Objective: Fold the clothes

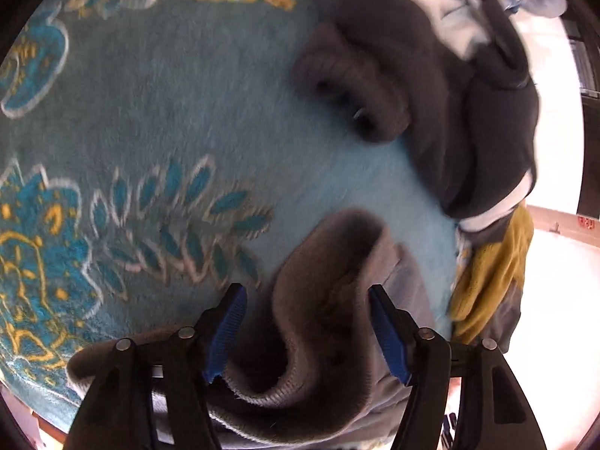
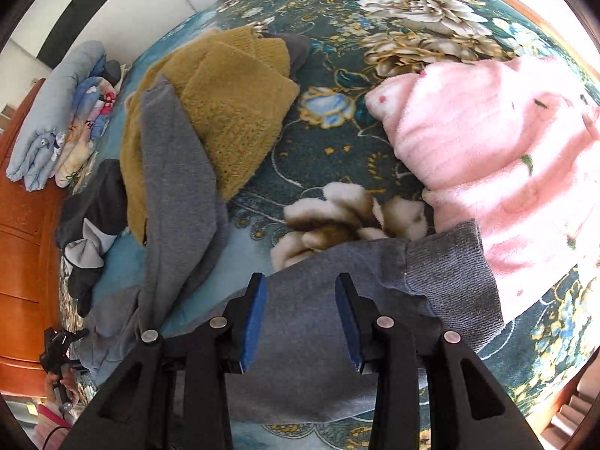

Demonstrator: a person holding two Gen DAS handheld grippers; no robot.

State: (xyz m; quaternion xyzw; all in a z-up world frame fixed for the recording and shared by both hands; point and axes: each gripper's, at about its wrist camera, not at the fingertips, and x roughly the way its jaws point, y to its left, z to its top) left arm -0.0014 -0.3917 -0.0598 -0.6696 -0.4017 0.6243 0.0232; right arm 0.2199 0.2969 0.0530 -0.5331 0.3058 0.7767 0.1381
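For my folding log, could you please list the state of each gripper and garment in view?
left gripper: open, astride a bunched grey cuff.
right gripper: open, over the grey sleeve.
grey sweater: unfolded, sprawled.
mustard sweater: loosely folded.
pink fleece: crumpled.
dark garment: crumpled.

We've got the L gripper (image 1: 306,332) w/ jaws spread wide, blue pads (image 1: 225,332) well apart; a bunched fold of the grey sweater (image 1: 318,318) sits between them, touching the left pad, not pinched. Our R gripper (image 2: 302,322) is also spread, pads (image 2: 255,322) apart, angled down over the sweater's sleeve (image 2: 446,281); can't tell if fingertips touch the cloth.
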